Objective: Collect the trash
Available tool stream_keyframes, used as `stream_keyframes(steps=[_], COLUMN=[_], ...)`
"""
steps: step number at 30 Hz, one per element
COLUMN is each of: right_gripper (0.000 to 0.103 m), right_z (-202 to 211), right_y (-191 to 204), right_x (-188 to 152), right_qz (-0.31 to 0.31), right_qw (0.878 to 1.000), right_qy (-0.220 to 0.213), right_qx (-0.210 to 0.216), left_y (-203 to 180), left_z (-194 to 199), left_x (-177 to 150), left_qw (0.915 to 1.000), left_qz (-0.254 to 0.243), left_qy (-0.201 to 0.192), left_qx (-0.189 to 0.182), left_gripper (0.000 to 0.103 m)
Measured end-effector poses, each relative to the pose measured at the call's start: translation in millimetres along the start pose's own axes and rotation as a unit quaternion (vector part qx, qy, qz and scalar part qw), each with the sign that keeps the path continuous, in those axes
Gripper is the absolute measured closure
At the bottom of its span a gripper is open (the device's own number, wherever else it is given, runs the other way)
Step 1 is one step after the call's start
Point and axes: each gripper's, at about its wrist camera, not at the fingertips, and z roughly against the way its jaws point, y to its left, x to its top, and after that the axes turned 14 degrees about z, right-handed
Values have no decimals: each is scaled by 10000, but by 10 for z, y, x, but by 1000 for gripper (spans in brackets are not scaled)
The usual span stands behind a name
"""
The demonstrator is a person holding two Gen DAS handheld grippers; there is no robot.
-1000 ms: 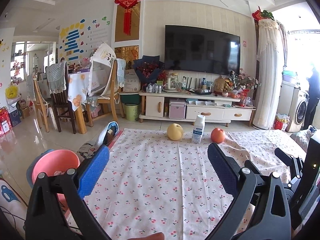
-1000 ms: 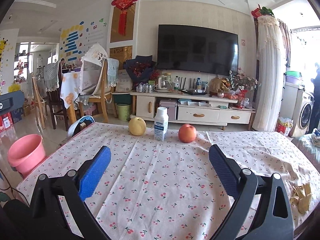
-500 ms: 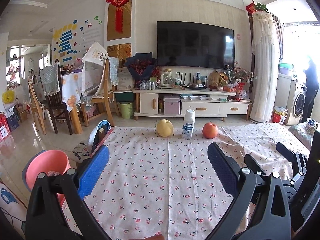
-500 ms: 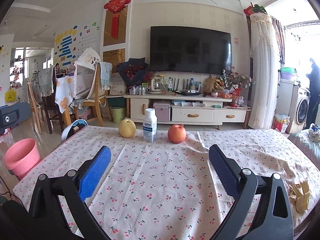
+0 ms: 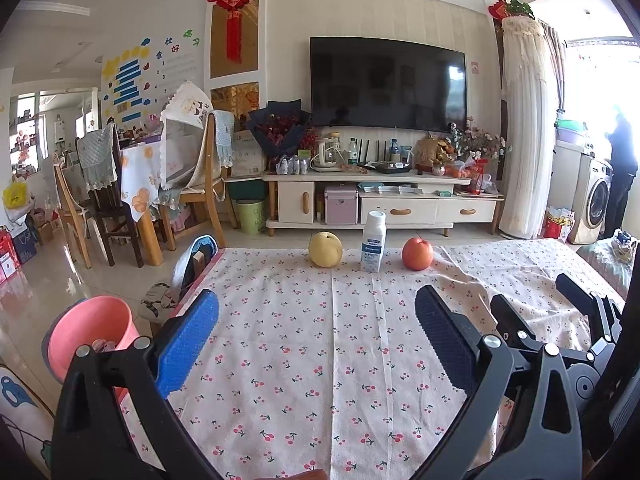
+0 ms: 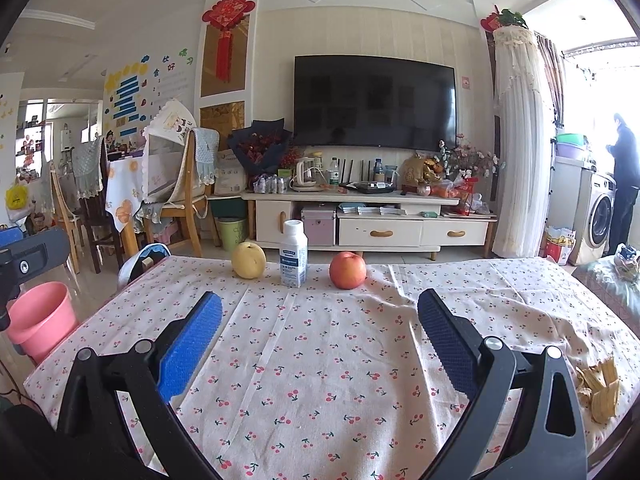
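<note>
Lying at about four o'clock from the right hand-held gripper (image 6: 320,344), the crumpled yellow peel scraps (image 6: 599,388) sit near the table's (image 6: 320,400) right edge. Both hand-held grippers, the left hand-held gripper (image 5: 316,348) included, gape empty; the right is judged nearer, with the pink bucket (image 5: 86,334) off at nine o'clock.

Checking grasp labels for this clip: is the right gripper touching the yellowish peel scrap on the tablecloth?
Apart. The right wrist view shows the peel scrap lying outside the open right gripper, with patterned tablecloth between them.
</note>
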Motion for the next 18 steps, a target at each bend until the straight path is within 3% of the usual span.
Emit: stream_keyframes(steps=[18], right_gripper=[6], right_z=[-30], right_y=[78], right_x=[-3], right_qz=[-29], right_qw=[9999], right_qy=[50], right_qx=[89], left_y=[56], left_z=[-126], left_x=[-49], left_qw=[10000], left_qz=[38], left_qy=[52], left_qx=[69], left_gripper=[4])
